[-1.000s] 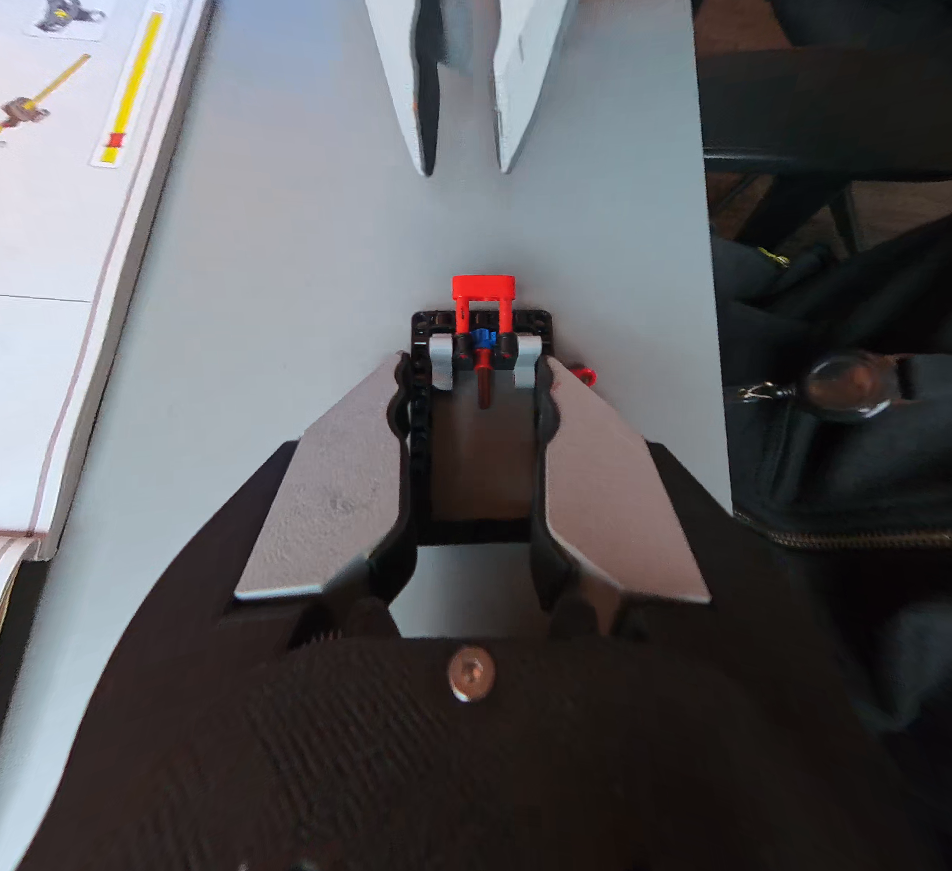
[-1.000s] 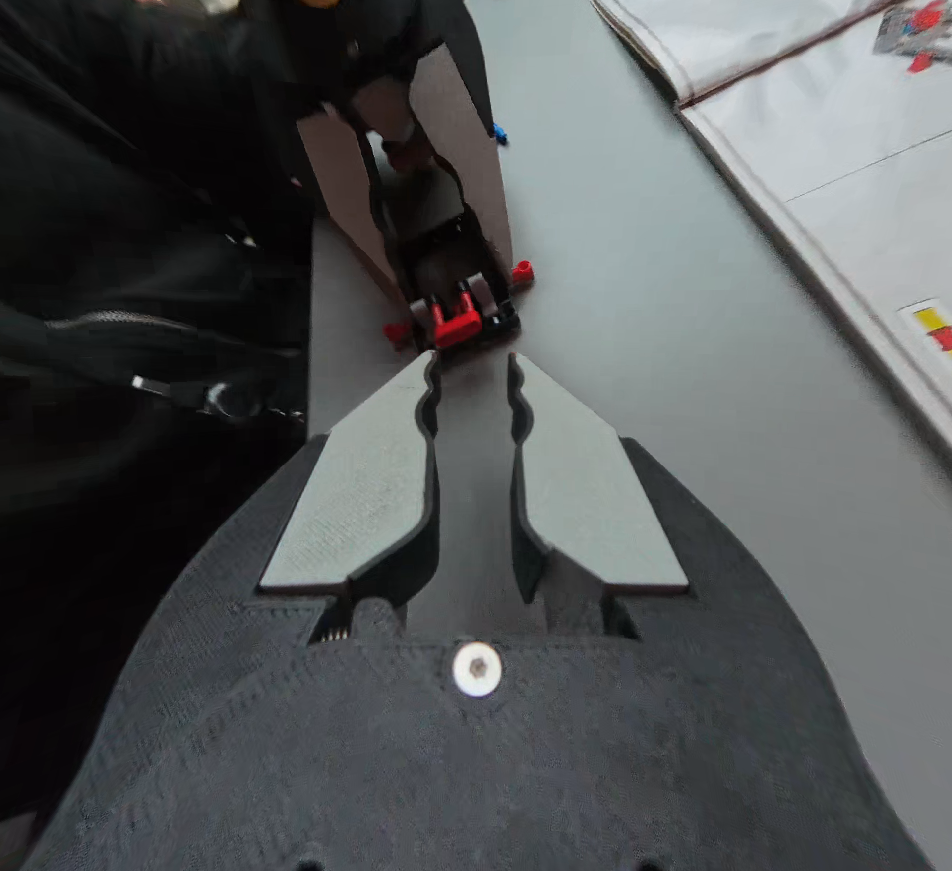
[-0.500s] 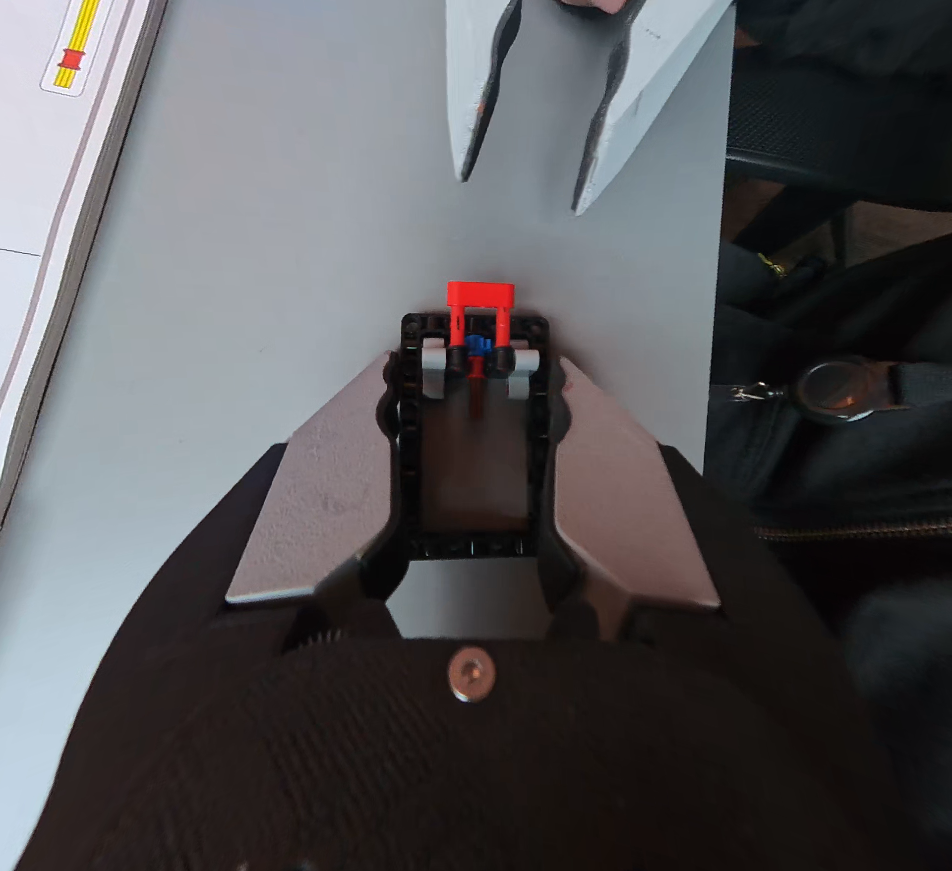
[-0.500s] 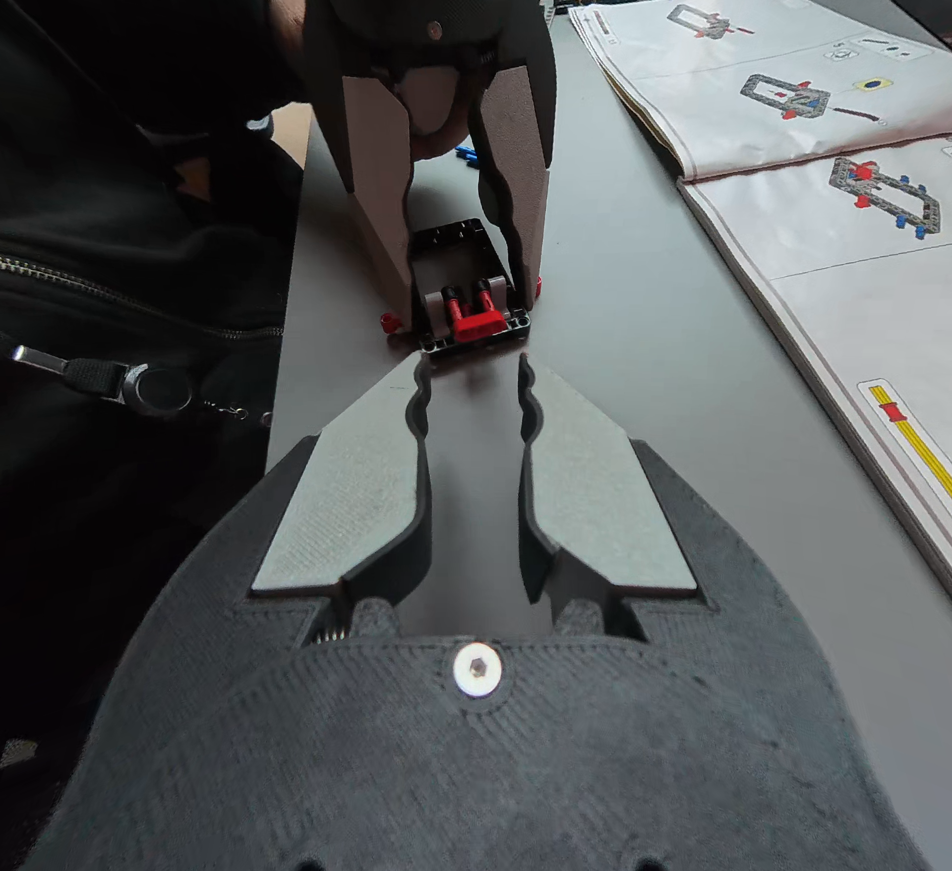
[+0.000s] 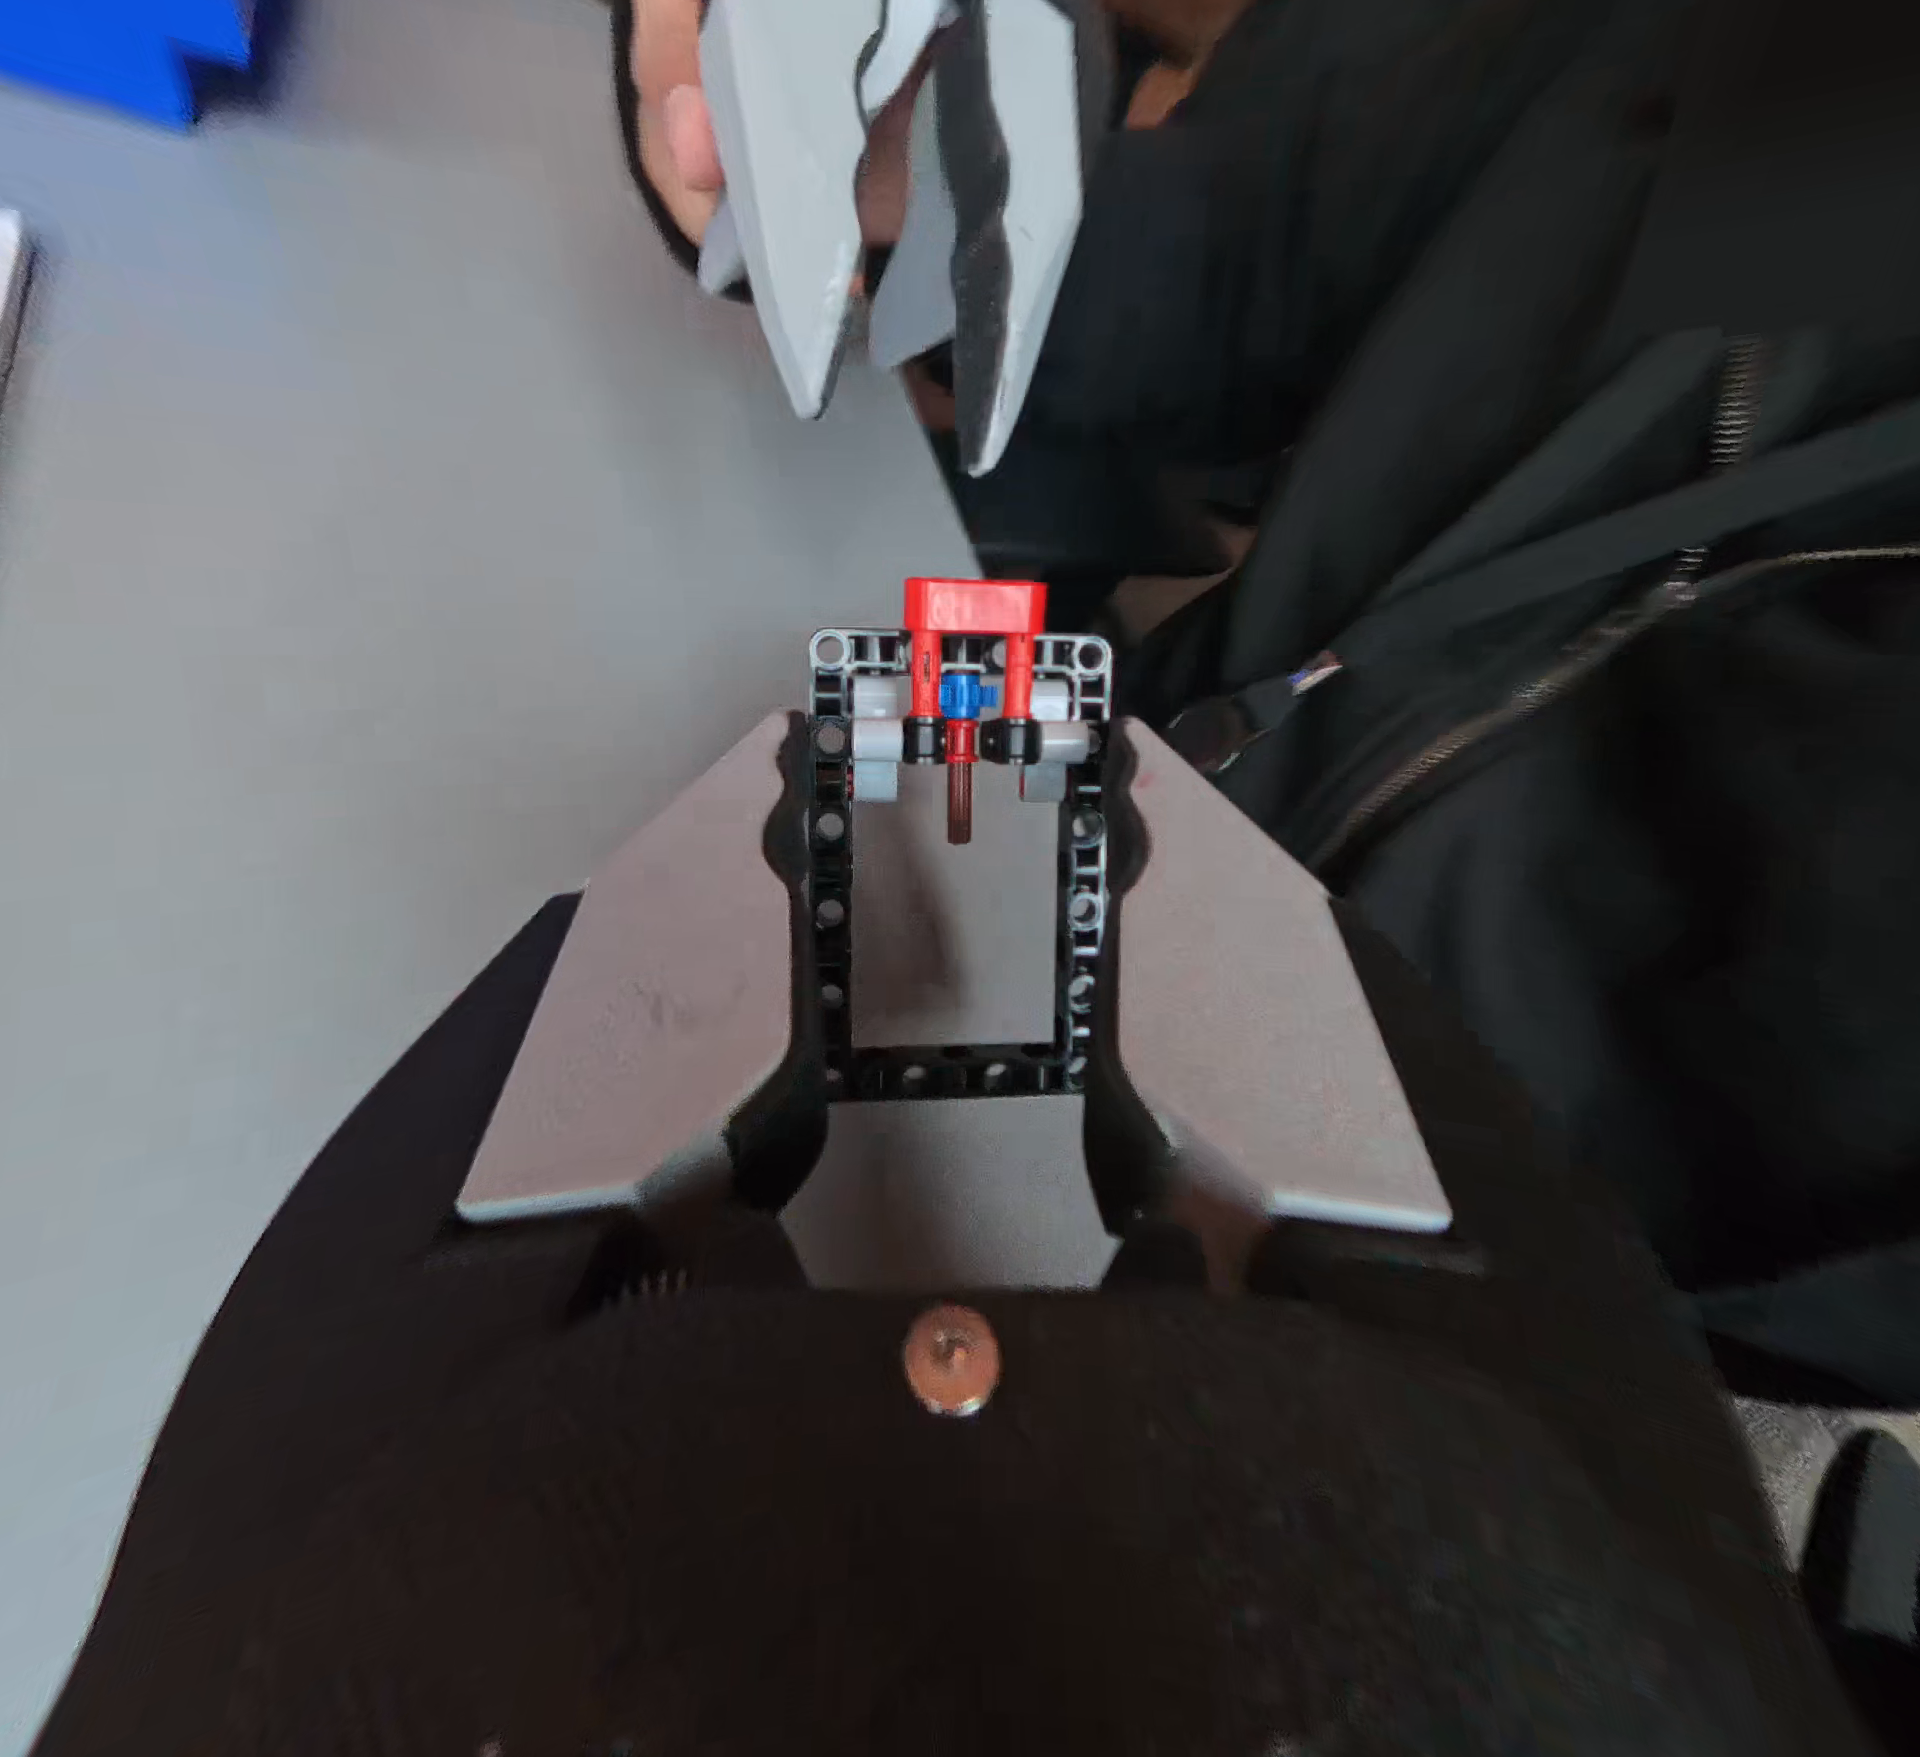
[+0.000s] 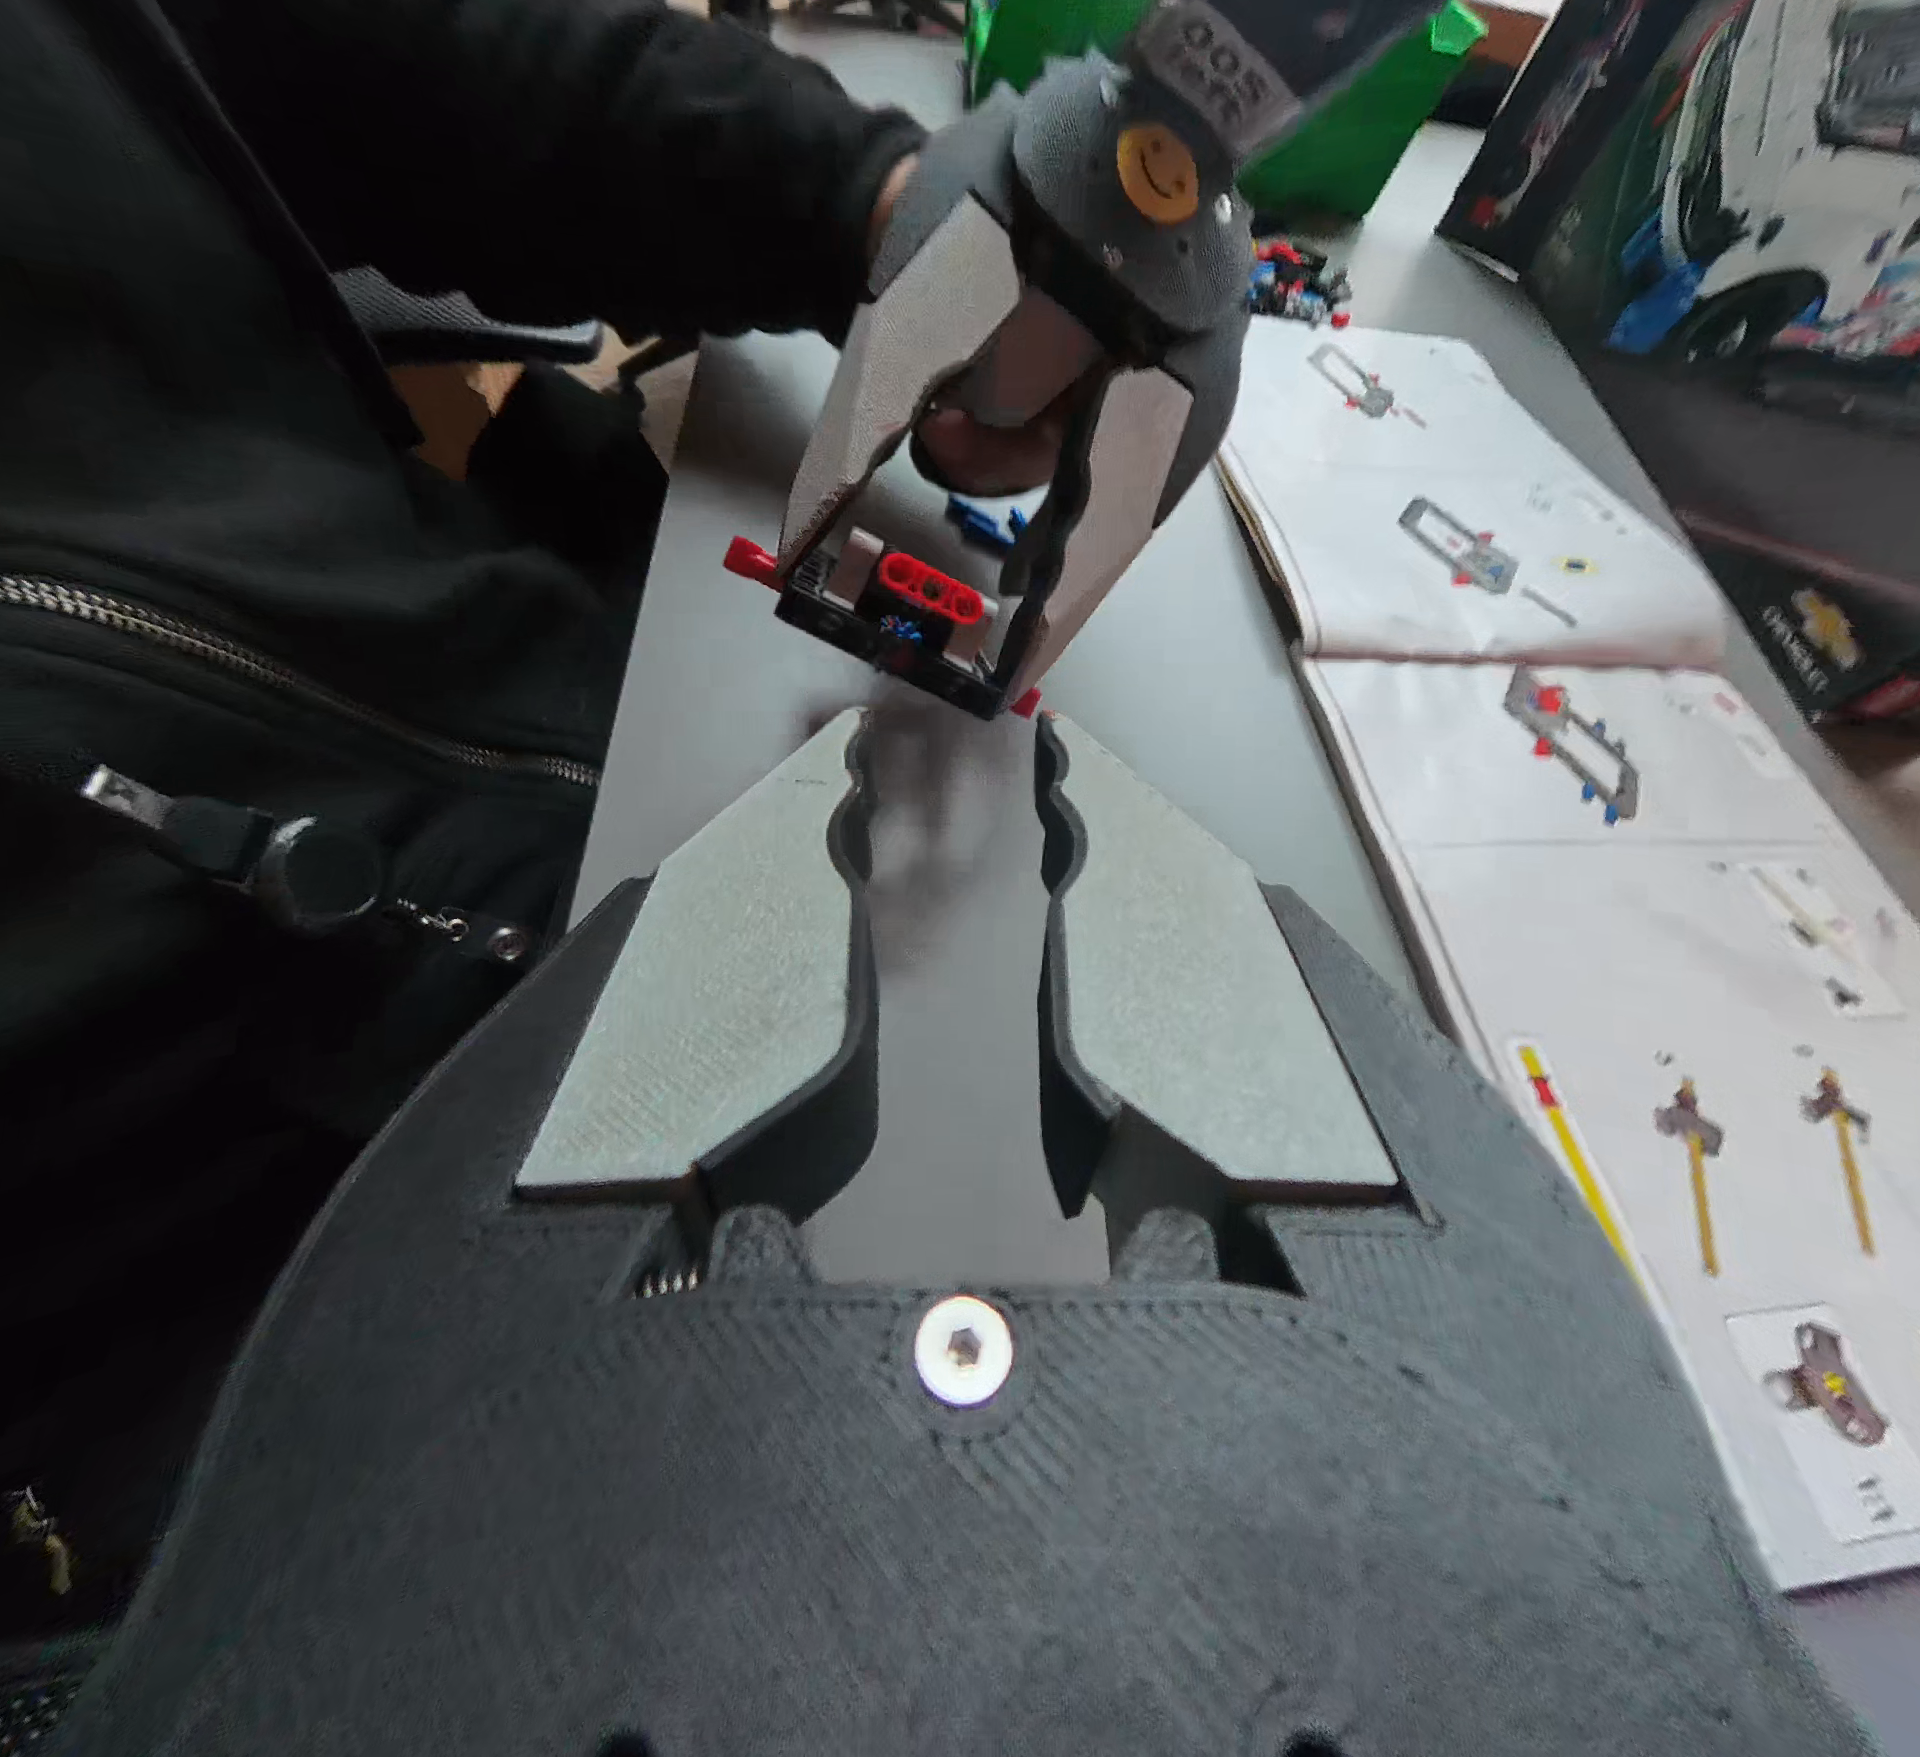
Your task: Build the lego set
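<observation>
Left hand-held gripper point(image 5: 961, 741) is clamping the black lego frame point(image 5: 831, 876) by its two long sides, jaws closed only as far as the frame's width allows, and is holding it lifted clear of the grey desk point(image 5: 312, 564). At the frame's 12 o'clock end, a red bracket point(image 5: 974, 606) is sitting over grey connectors, with a small blue piece point(image 5: 966, 695) and a dark axle point(image 5: 959, 798) between them; gripping the sides is probably leaving that end free to be worked on. Right hand-held gripper point(image 6: 951, 720) is facing it from 12 o'clock in the left wrist view, jaws partly open and carrying nothing, its tips near the frame's worked end but not touching. It is likely lining up to press or adjust the red bracket. At 3 o'clock of the frame in the right wrist view, an instruction booklet point(image 6: 1558, 772) is lying open on the desk, presumably for reference.
</observation>
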Action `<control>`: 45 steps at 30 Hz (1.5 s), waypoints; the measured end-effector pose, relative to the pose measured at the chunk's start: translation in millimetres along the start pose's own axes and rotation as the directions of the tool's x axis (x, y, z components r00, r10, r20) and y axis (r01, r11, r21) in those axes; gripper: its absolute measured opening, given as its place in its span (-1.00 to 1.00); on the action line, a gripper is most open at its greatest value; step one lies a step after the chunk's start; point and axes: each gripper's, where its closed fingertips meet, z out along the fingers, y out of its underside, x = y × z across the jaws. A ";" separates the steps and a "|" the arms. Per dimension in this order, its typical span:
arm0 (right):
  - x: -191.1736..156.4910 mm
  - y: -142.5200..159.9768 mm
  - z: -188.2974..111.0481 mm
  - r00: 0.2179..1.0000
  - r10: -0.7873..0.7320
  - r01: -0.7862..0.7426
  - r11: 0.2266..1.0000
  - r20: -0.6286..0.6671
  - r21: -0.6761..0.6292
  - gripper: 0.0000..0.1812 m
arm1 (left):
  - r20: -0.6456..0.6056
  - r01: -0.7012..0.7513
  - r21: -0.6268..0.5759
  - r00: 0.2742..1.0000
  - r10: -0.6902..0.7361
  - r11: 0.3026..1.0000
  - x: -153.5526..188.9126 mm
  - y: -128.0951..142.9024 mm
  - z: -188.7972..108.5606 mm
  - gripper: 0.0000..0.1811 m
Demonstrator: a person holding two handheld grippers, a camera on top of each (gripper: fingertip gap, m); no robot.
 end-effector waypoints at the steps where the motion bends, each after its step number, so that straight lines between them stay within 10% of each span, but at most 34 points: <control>1: 0.2 -11.5 -0.7 1.000 -0.027 0.027 1.000 0.005 0.009 -0.70 | -0.022 -0.016 0.019 1.000 0.016 1.000 1.5 -3.1 -2.8 -0.39; 14: -21.2 -46.3 28.1 0.906 -0.407 0.420 0.898 0.116 -0.133 -0.72 | -0.295 -0.107 0.045 0.949 0.116 0.993 34.2 1.3 -3.3 -0.39; 28: -47.7 -62.6 13.0 0.946 -0.271 0.282 0.959 0.180 -0.038 -0.46 | -0.532 -0.175 0.242 0.799 0.281 0.954 83.3 -14.1 -21.7 -0.39; 34: -55.8 -69.1 24.1 0.893 -0.449 0.448 0.893 -0.018 -0.043 -0.77 | -0.539 -0.165 0.253 0.794 0.281 0.953 82.4 -16.6 -22.4 -0.39; 45: -57.4 -53.2 38.8 0.842 -0.538 0.537 0.830 0.034 -0.153 -0.92 | -0.557 -0.186 0.241 0.777 0.292 0.953 87.1 -14.4 -18.3 -0.39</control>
